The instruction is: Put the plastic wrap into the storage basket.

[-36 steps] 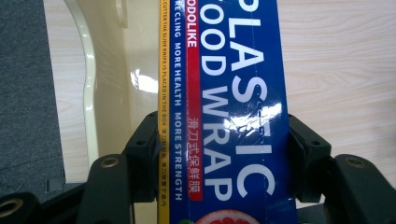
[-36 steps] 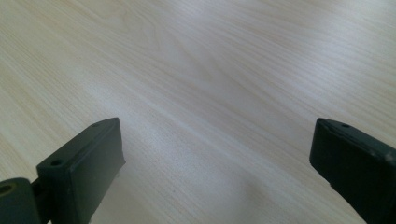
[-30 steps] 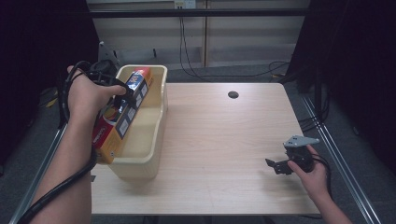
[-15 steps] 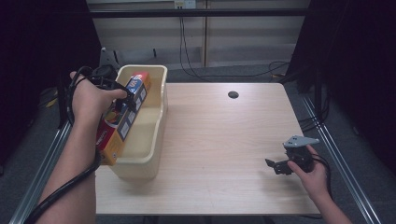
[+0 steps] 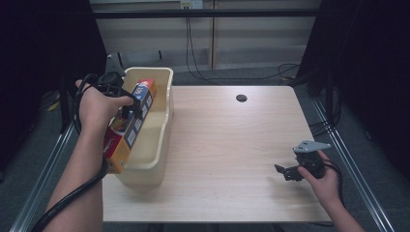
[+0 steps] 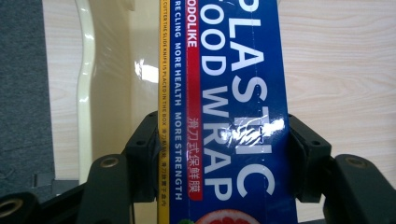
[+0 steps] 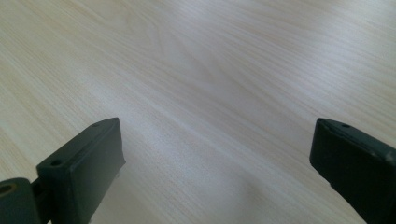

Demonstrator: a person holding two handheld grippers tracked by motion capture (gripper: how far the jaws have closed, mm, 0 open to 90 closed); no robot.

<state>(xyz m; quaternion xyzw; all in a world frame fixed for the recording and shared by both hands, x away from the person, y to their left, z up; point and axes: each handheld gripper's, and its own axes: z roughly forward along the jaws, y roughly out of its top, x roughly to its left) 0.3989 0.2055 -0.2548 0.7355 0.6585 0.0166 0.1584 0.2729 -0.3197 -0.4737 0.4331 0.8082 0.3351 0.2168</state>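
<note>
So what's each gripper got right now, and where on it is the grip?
The left gripper clamps the plastic wrap box across its long narrow body, over the bin. The right gripper is open, holding nothing.

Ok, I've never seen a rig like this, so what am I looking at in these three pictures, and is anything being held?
A person works with a handheld two-finger gripper in each hand. The high view looks down on a wooden table. The left gripper is closed on a long box of plastic food wrap, holding it over a cream bin at the table's left side. The left gripper view looks along its fingers at the box. The right gripper sits low over the table's near right, open, with nothing between its fingers.
</note>
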